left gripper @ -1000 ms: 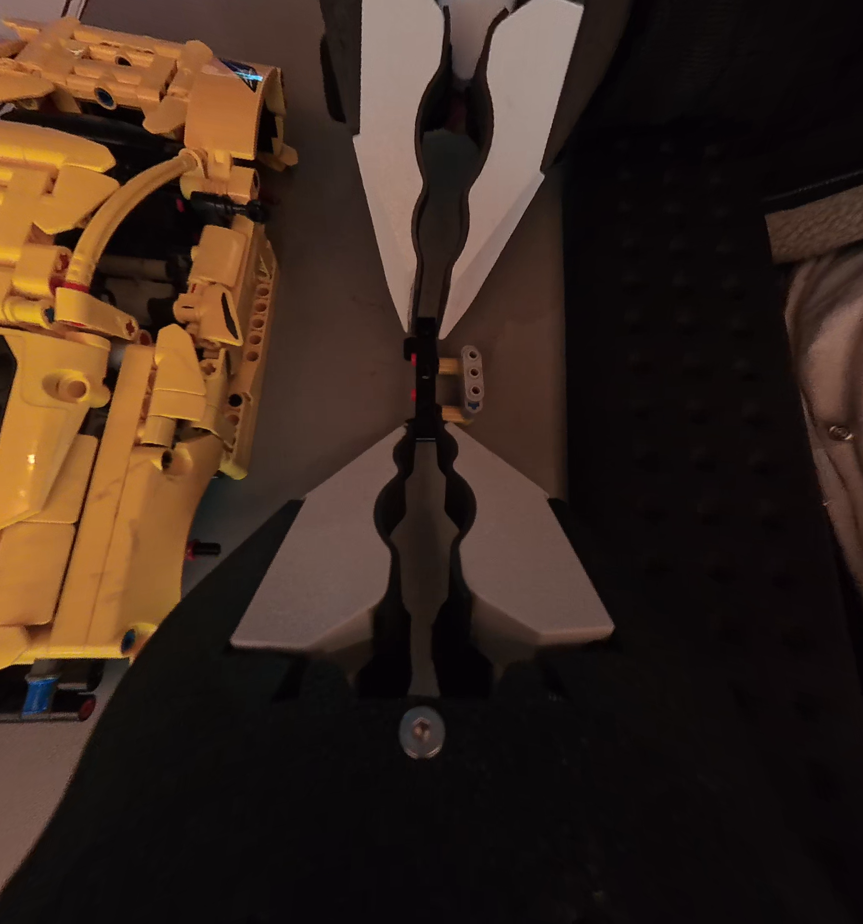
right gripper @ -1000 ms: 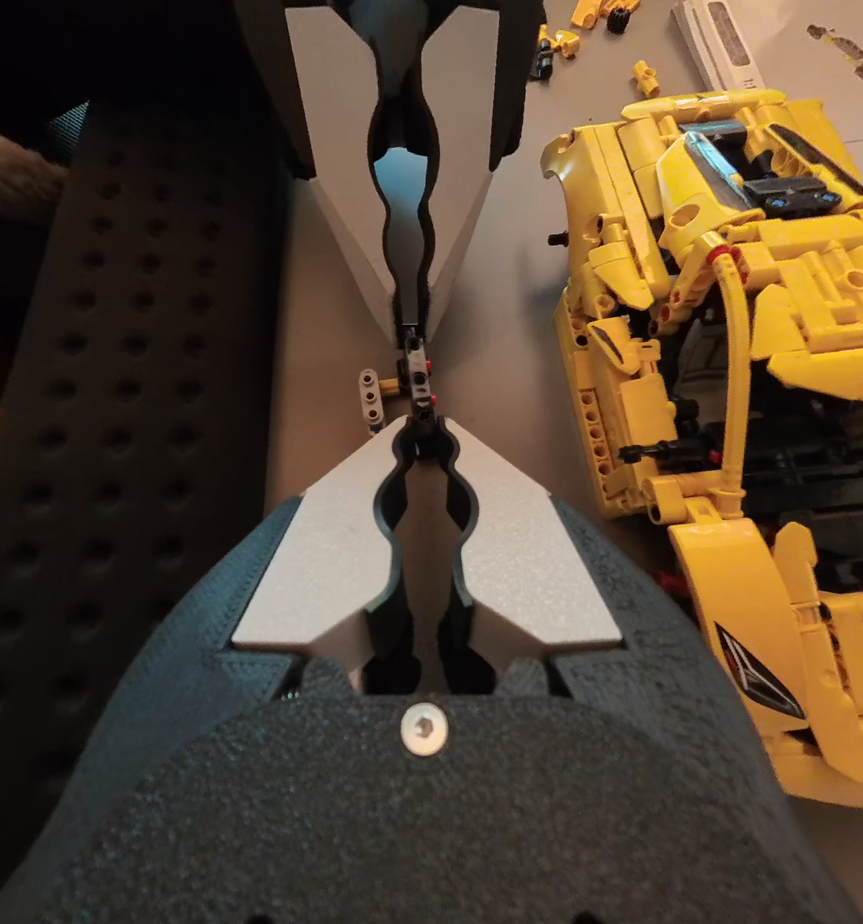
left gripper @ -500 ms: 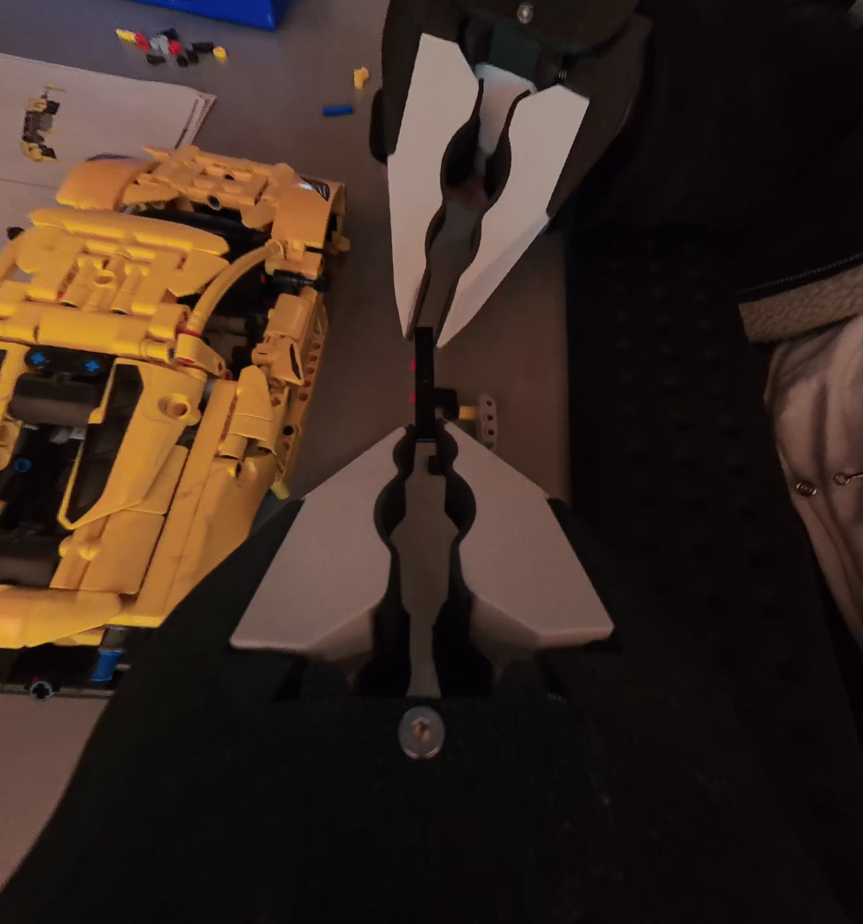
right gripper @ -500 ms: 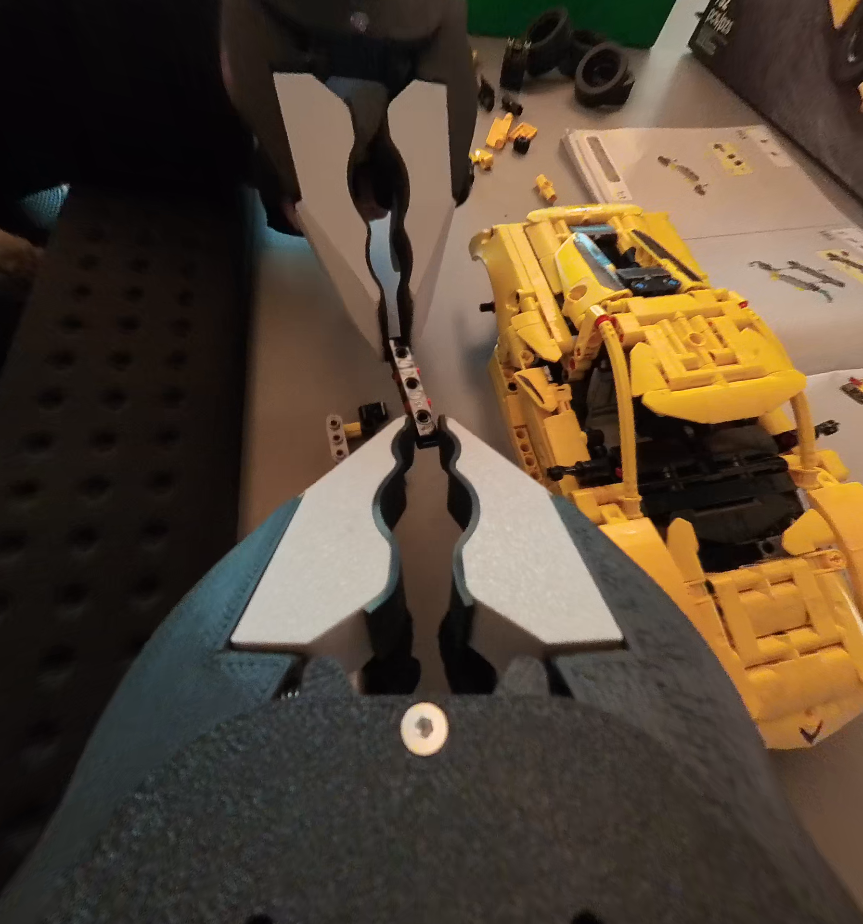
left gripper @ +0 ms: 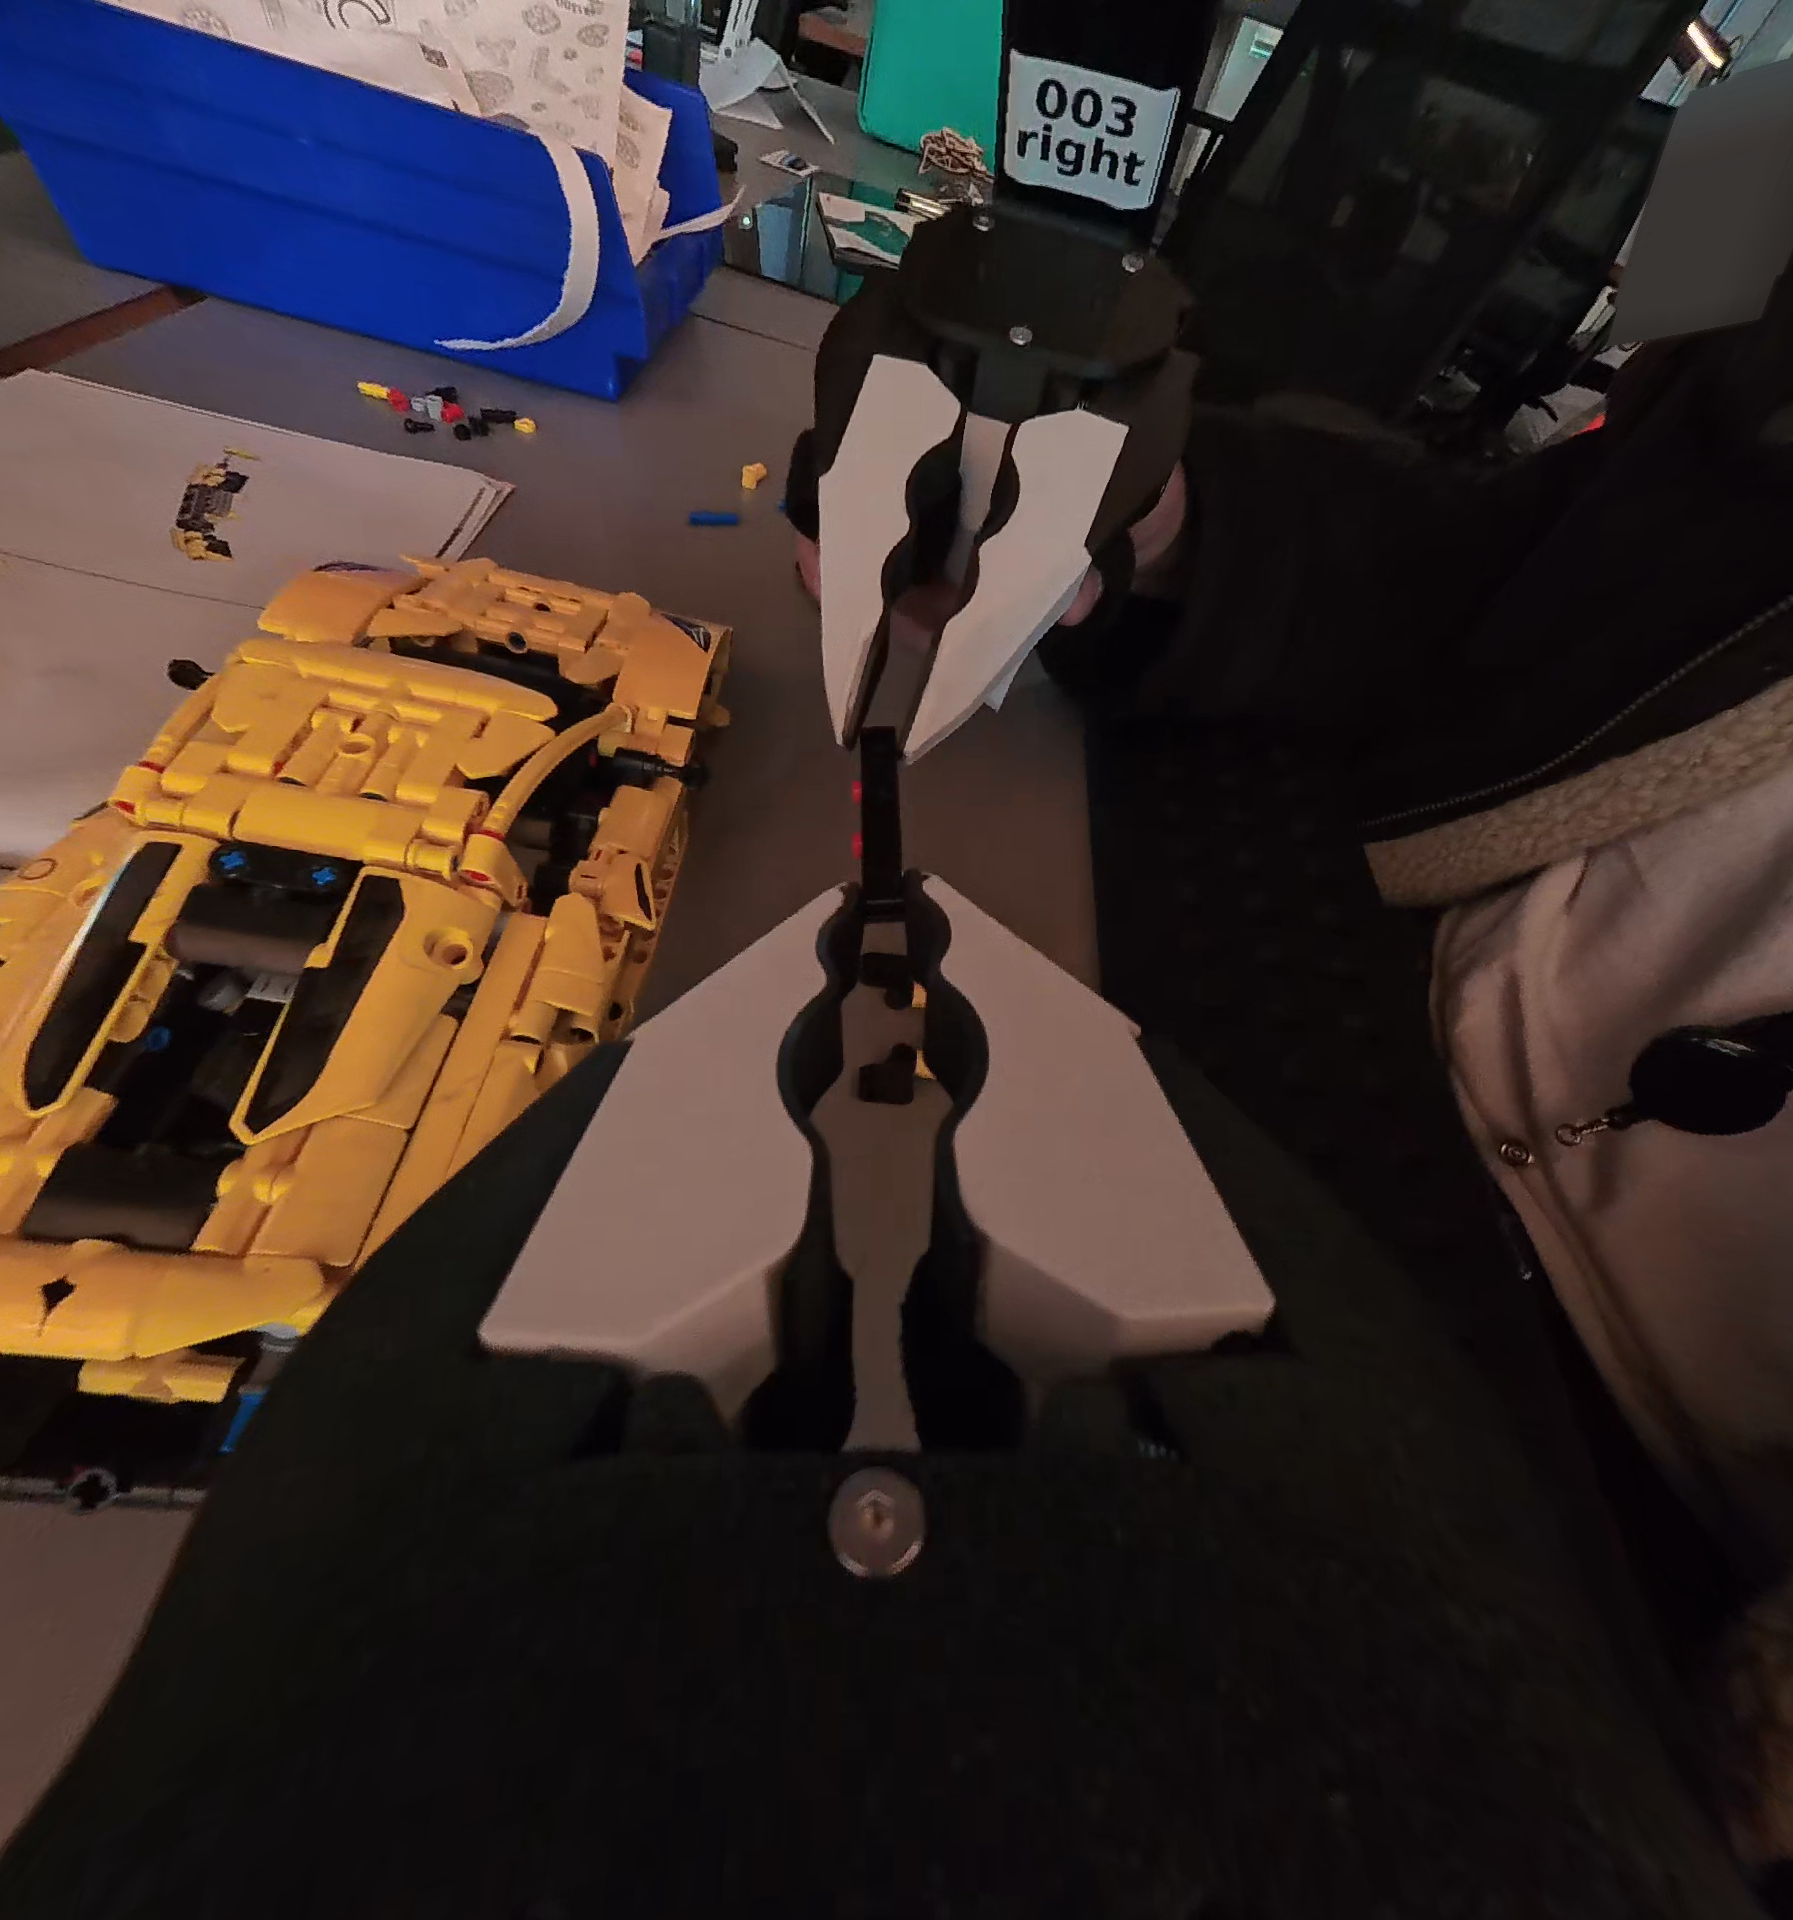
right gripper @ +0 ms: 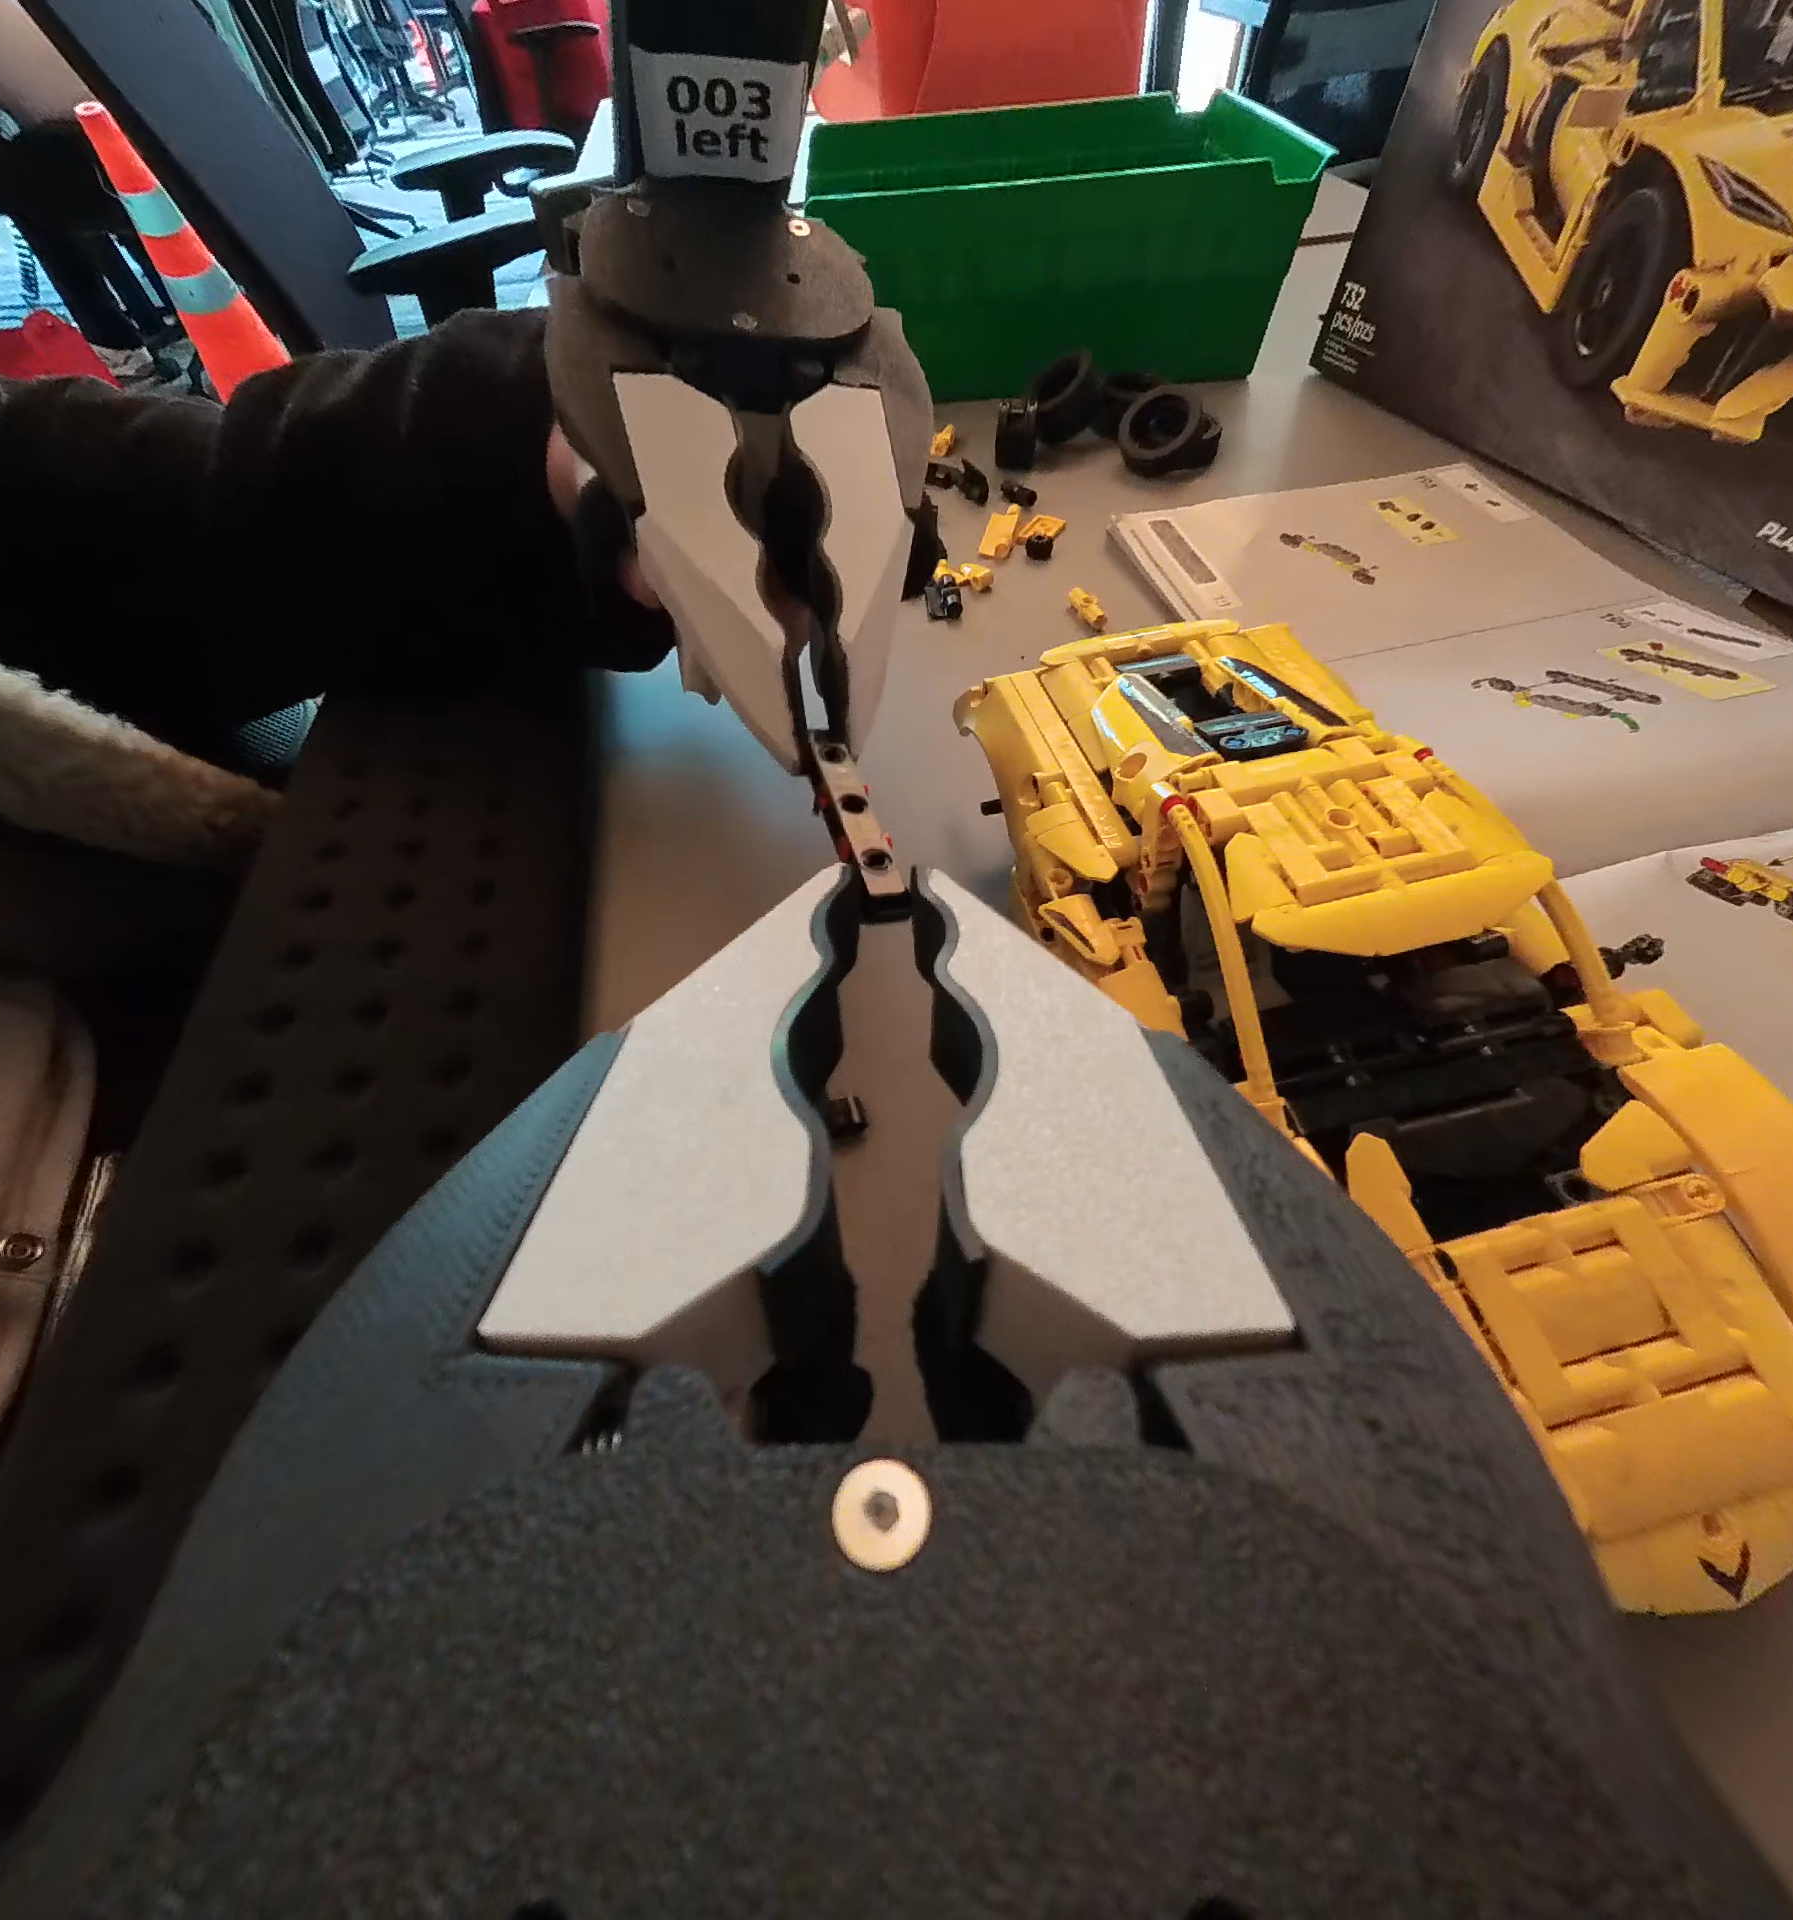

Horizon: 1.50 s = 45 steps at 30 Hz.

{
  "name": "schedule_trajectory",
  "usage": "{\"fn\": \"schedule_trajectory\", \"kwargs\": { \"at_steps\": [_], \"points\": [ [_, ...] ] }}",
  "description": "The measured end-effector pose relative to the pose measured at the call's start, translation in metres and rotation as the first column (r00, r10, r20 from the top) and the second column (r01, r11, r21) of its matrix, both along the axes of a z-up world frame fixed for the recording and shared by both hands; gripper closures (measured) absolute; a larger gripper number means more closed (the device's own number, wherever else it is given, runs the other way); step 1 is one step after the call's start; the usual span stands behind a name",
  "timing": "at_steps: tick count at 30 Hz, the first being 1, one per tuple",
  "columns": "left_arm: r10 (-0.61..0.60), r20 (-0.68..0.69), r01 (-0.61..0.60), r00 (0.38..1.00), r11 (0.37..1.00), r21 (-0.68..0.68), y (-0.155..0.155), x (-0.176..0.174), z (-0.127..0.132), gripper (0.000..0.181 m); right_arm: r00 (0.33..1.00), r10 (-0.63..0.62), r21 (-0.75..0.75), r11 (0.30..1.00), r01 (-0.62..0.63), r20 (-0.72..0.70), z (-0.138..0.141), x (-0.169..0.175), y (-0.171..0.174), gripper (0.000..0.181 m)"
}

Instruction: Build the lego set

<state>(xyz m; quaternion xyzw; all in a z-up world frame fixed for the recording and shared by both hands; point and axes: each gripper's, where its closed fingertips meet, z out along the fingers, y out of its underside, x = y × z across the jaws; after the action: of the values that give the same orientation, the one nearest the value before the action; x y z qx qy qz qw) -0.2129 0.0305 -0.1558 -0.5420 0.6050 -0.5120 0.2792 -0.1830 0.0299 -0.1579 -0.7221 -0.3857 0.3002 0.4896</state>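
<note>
1. Left wrist view, far left: instruction sheets (left gripper: 196, 499) lie flat on the grey bench (left gripper: 746, 343); behind them a blue bin (left gripper: 300, 197) stuffed with paper.
2. Yellow Lego car (left gripper: 289, 935), partly built, sits on the bench left of the claws; roof open, black interior showing, a curved yellow hose across the rear.
3. Loose small pieces (left gripper: 445, 407) (red, black, yellow, grey) scattered in front of the blue bin; one blue pin and one yellow bit lie nearer the far claw.
4. Centre: left claw (left gripper: 879, 896) is closed on the near end of a black Technic beam (left gripper: 879, 810) with red pins on its side.
5. Right claw (left gripper: 876, 736) comes in from the opposite side, tips pinched on the far end of the same beam. Beam is held off the bench between the two claws, just right of the car.
6. Right edge: a person's dark sleeve and pale fleece-lined jacket (left gripper: 1619, 1039).
7. Right wrist view, left side: dark sleeve, perforated black chair back (right gripper: 352, 1039), orange traffic cone (right gripper: 175, 260) in the background.
8. Centre: same beam (right gripper: 850, 821), holes visible, slightly tilted; both claws grip it, one at each end.
9. Beyond: green bin (right gripper: 1058, 239), black tyres (right gripper: 1152, 416), small yellow and black parts (right gripper: 985, 540) on the bench.
10. Right: the car (right gripper: 1391, 1039), instruction booklets (right gripper: 1391, 551), and the set's box (right gripper: 1619, 260) standing at the far right.
</note>
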Motion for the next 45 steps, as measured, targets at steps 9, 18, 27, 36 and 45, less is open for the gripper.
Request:
{"fn": "schedule_trajectory", "kwargs": {
  "at_steps": [9, 18, 27, 36, 45],
  "points": [
    [0.116, 0.047, -0.110, 0.992, 0.987, -0.113, 0.027, -0.005, 0.012, 0.174, 0.994, -0.107, 0.010, 0.994, 0.107, -0.016, 0.003, 0.016, 0.016, 0.170],
    [0.233, 0.141, -0.117, 0.962, 0.822, -0.557, 0.063, -0.019, 0.038, 0.174, 0.994, -0.106, 0.006, 0.994, 0.106, -0.008, 0.002, 0.016, 0.015, 0.172],
    [0.281, 0.092, -0.098, 0.955, 0.595, -0.798, 0.086, -0.030, 0.030, 0.174, 0.995, -0.101, 0.001, 0.995, 0.101, -0.001, 0.000, 0.015, 0.014, 0.174],
    [0.291, 0.130, -0.038, 0.948, 0.508, -0.861, 0.092, -0.036, 0.035, 0.175, 0.995, -0.098, 0.001, 0.995, 0.098, 0.010, -0.002, 0.014, 0.014, 0.174],
    [0.279, 0.109, -0.067, 0.954, 0.553, -0.830, 0.087, -0.033, 0.032, 0.175, 0.995, -0.097, -0.002, 0.995, 0.097, 0.017, -0.003, 0.014, 0.013, 0.174]
  ]
}}
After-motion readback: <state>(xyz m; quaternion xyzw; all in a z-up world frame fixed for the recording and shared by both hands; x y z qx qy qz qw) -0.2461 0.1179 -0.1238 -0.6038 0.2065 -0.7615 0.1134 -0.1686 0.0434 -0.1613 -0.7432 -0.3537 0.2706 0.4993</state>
